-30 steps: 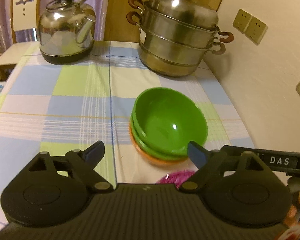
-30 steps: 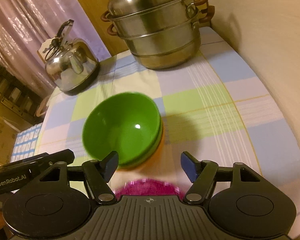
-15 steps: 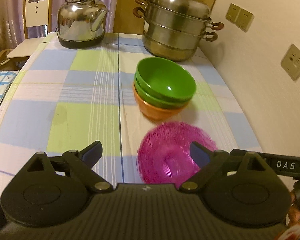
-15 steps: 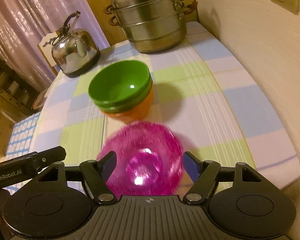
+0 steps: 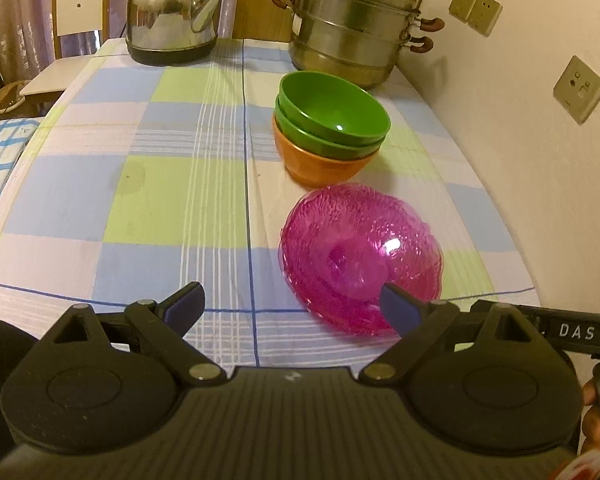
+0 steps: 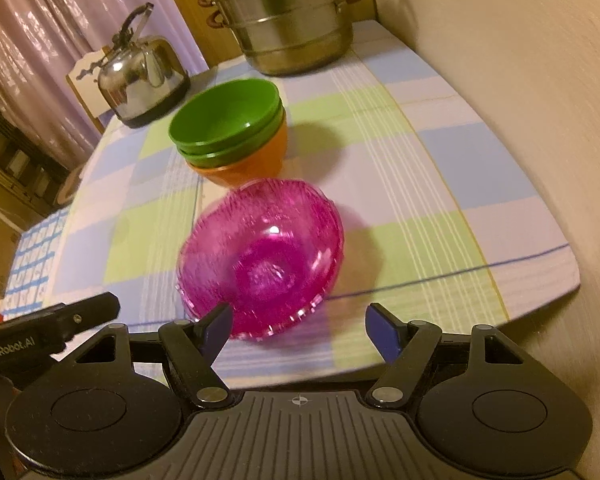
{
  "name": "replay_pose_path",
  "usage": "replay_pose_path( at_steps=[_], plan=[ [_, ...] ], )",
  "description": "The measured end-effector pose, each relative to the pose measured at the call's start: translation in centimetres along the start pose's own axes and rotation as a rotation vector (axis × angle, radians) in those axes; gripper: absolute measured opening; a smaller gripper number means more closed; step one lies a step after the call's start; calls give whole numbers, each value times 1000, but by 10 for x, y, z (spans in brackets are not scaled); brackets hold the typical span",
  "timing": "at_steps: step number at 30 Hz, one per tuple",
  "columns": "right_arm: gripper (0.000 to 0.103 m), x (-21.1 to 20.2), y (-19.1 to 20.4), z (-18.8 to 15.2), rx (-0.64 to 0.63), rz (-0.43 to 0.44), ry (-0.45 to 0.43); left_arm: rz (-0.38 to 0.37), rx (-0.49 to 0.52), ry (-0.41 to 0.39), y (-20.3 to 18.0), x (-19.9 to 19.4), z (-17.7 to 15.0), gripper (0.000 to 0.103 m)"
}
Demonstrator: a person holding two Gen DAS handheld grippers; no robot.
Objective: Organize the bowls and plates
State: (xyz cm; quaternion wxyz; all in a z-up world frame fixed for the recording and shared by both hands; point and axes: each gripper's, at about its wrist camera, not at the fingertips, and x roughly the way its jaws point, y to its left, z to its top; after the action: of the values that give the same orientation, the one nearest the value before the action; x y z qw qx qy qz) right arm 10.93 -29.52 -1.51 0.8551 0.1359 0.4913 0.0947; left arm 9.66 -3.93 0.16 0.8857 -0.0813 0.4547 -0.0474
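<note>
Two green bowls (image 5: 334, 118) sit nested in an orange bowl (image 5: 320, 162) at mid-table, toward the right side; the stack also shows in the right wrist view (image 6: 230, 124). A stack of pink glass plates (image 5: 360, 256) lies just in front of it near the table's front edge, and it shows in the right wrist view too (image 6: 262, 256). My left gripper (image 5: 294, 304) is open and empty, held back above the front edge. My right gripper (image 6: 300, 326) is open and empty, just short of the pink plates.
A steel kettle (image 5: 174, 12) stands at the back left and a tiered steel steamer pot (image 5: 354, 24) at the back right. A wall with sockets (image 5: 580, 90) runs along the table's right side. A chair (image 5: 80, 8) stands behind the checked tablecloth (image 5: 140, 184).
Both grippers have pulled back from the bowl stack toward the table's front edge, so the pink plates have come fully into view. Both stay open. The bowls have not moved.
</note>
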Motion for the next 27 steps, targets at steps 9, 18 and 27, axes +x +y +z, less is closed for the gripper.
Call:
replay_pose_path(
  at_steps=[9,18,27],
  plan=[
    [73,4,-1,-7,-9,-18,9,-10,-24,2,4,5,2,93],
    [73,9,-6,31,30,26,-18,-59,-95,-12,22,20,50,93],
    [73,40,1,113,55,100,-57,-67,-150,-32,36,68,134,91]
  ],
)
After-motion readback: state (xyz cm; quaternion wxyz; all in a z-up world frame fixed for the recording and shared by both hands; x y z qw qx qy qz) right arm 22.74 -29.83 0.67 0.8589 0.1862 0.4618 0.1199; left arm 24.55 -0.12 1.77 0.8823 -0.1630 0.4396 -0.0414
